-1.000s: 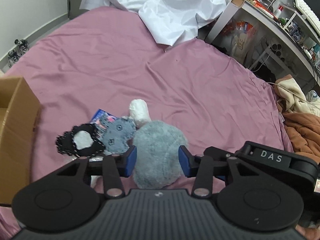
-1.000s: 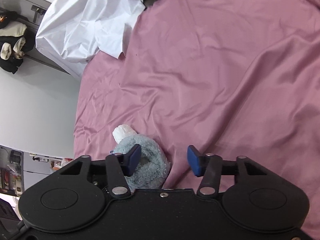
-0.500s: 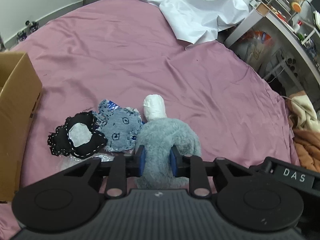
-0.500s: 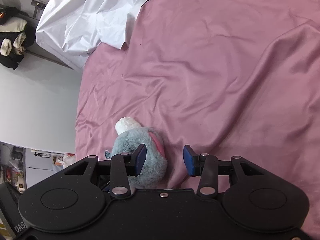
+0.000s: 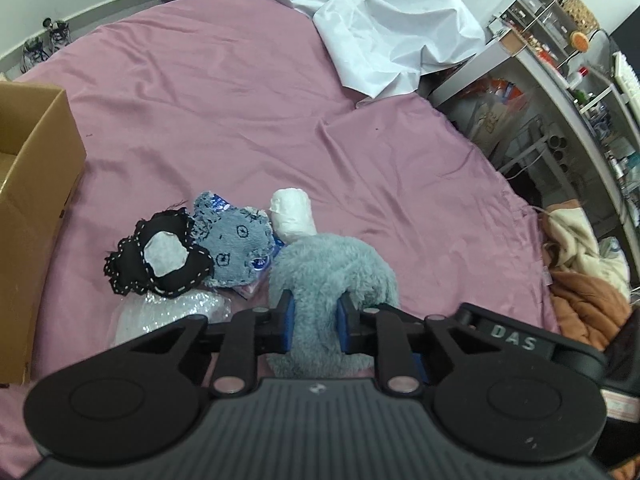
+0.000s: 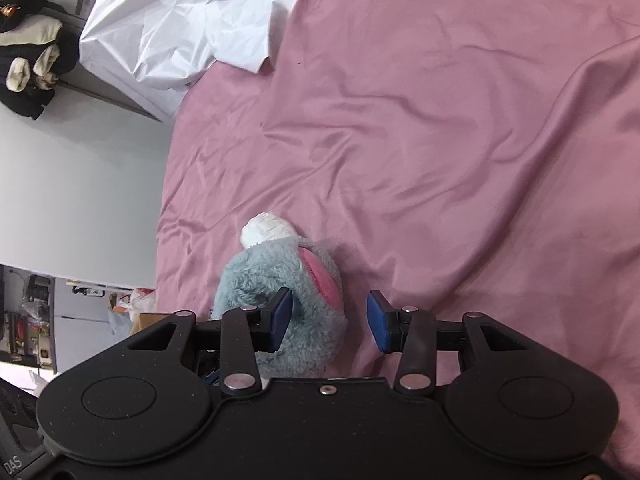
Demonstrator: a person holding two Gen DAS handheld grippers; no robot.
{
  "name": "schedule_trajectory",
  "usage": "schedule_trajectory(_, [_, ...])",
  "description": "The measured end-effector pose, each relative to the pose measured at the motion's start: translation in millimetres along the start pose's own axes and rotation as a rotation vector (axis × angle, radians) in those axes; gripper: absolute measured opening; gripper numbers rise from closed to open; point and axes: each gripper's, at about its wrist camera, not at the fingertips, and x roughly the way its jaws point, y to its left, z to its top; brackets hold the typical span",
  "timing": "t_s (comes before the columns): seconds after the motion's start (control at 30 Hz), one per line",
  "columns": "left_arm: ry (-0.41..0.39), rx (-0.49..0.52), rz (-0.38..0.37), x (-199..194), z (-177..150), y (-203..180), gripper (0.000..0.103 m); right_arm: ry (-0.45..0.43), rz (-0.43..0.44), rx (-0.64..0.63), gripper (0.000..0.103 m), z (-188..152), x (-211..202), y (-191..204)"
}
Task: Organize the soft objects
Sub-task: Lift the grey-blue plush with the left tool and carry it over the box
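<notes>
Pinching a fold of the grey plush toy [image 5: 332, 268], the left claw [image 5: 316, 322] has gone from spread around it a second ago to clamped on its fur, blue pads sunk into the pile — by my reckoning the grasp is made and the lift toward the cardboard box [image 5: 36, 184] at the left edge comes next. That toy lies on the pink bedsheet [image 5: 224, 112], its white tip [image 5: 290, 216] pointing away, touching the denim patch toy [image 5: 234, 242], which overlaps the black stitched piece [image 5: 156, 256]; a glittery wrapper [image 5: 172, 312] sits under them, partly hidden by the claw body. How much of the plush is gripped below the pads cannot be seen. From the right wrist view, the right claw [image 6: 330, 322] stands spread, its left pad against the grey plush toy's [image 6: 280, 284] fur and the other clear over bare bedsheet [image 6: 440, 160] — it holds nothing. A pink patch [image 6: 322, 280] shows on the plush here; the lower body is cut off by the claw frame, and the box is barely visible.
</notes>
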Motion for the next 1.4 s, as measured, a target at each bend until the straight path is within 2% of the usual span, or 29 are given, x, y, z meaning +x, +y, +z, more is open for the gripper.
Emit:
schedule_trajectory(0.1, [-0.002, 0.0, -0.012, -8.2, -0.6, 0.6, 0.02, 0.003, 0.018, -0.018, 0.042, -2.7, -1.1, 4.8])
schedule_trajectory(0.17, [-0.006, 0.0, -0.011, -12.6, -0.3, 2.6, 0.02, 0.002, 0.029, -0.03, 0.032, -5.0, -2.4, 7.6])
schedule_trajectory(0.2, [-0.01, -0.002, -0.004, -15.1, -0.3, 4.7, 0.02, 0.007, 0.05, -0.035, 0.021, -6.0, -3.2, 9.1])
schedule_trajectory(0.3, [-0.019, 0.003, 0.006, -25.0, 1.8, 10.0, 0.019, 0.015, 0.068, -0.07, 0.018, -9.6, -4.7, 17.4])
schedule_trajectory(0.63, [-0.06, 0.039, 0.04, -56.1, 4.2, 17.6, 0.019, -0.007, 0.11, -0.142, 0.017, -27.4, -17.8, 43.4])
schedule_trajectory(1.1, [-0.143, 0.061, 0.09, -106.3, 15.4, 44.3, 0.019, -0.056, 0.213, -0.224, 0.017, -57.6, -22.9, 83.9])
schedule_trajectory(1.4, [-0.184, 0.07, 0.12, -127.8, 18.3, 65.8, 0.019, -0.064, 0.259, -0.271, 0.017, -75.7, -14.8, 108.2])
